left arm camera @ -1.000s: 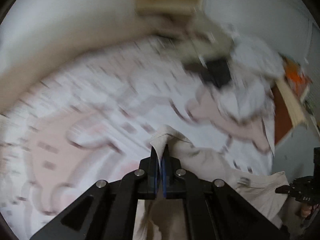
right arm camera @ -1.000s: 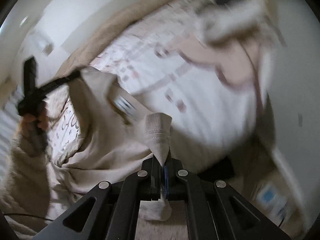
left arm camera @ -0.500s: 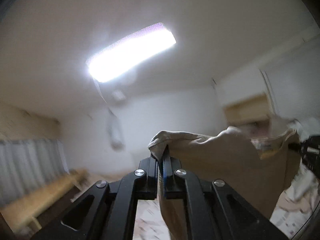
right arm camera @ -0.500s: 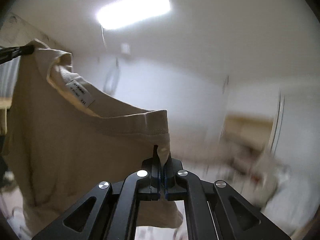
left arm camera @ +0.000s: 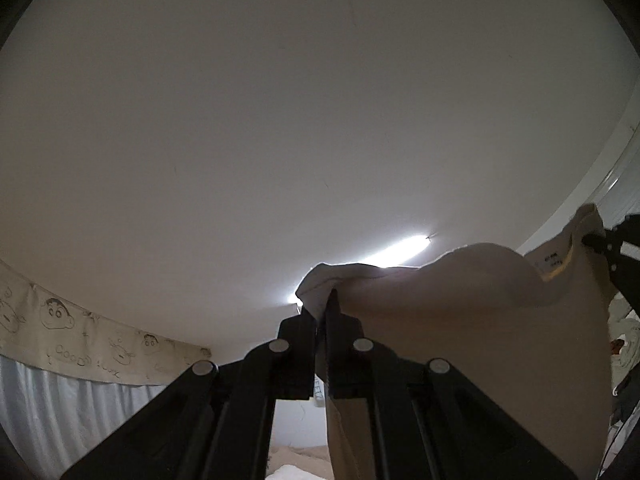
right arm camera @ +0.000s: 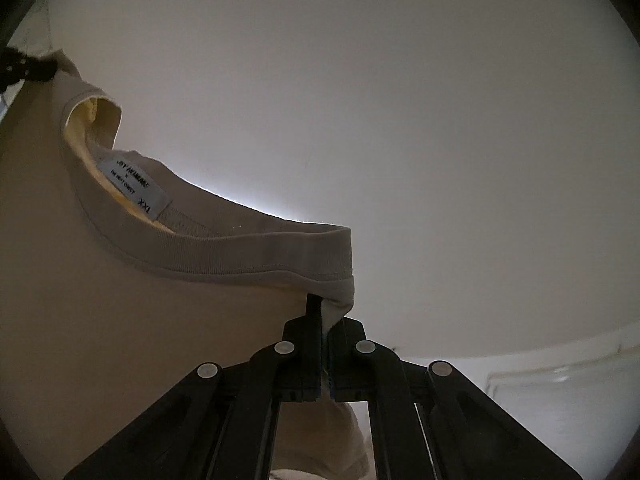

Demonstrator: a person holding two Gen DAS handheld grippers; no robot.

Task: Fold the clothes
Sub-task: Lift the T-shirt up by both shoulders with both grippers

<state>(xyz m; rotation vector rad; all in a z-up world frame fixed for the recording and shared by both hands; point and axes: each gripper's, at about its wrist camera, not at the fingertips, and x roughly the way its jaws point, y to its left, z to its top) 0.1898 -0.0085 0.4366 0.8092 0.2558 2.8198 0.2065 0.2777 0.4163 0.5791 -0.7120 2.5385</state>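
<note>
A: Well, start at the left gripper [left arm camera: 323,312]: its 2 jaws are pressed together on a bunched fold of the beige T-shirt [left arm camera: 460,320], right at the shoulder end of the neckline.

B: And the right gripper [right arm camera: 325,312]?

A: Same story. Its jaws are closed tight on the ribbed collar [right arm camera: 224,252], with a little nub of rib poking up past the tips.

B: So where does the shirt sit?

A: Held up in the air between the 2 grippers, both of which point upward toward the white ceiling [left arm camera: 280,120]. In the left wrist view the other gripper shows at the far right edge, pinching the opposite shoulder.

B: Which way does it run?

A: The neckline spans across from one grip to the other, sagging in a shallow curve between them. The body hangs down below the jaws, so the long axis is vertical, collar up and hem down. The hem itself is out of frame.

B: Anything inside the collar?

A: A white neck label [right arm camera: 134,188], size XXL; the brand text is too small for me to read surely.

B: And further out?

A: A bright ceiling light [left arm camera: 400,248] peeks over the fabric. Low on the left, a cartoon-printed valance [left arm camera: 72,340] tops a pale curtain [left arm camera: 60,412].
</note>
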